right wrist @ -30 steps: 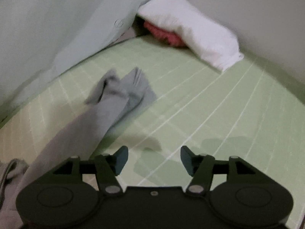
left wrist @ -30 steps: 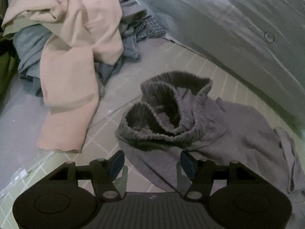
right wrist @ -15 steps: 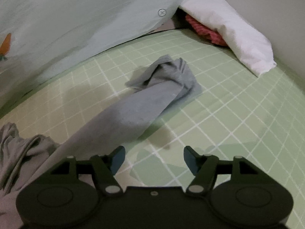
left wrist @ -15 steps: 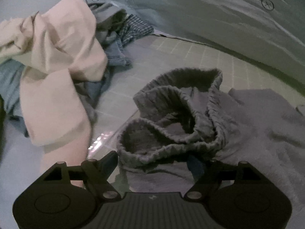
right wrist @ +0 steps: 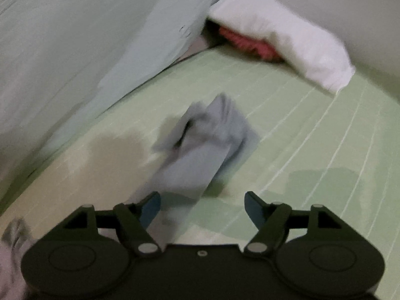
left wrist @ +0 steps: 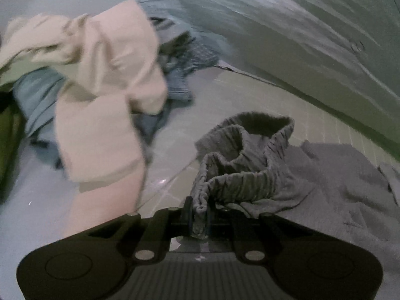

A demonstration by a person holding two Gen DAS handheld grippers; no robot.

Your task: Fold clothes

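Since the earlier frame the left gripper has clamped the waistband of the grey pants lying crumpled on the green sheet, the right gripper spread and empty, so folding has barely begun.

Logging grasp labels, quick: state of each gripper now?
Left gripper: shut on the ribbed elastic waistband of the grey knit pants.
Right gripper: open, holding nothing, above the grey pant leg.

Left tongs clamped on waistband
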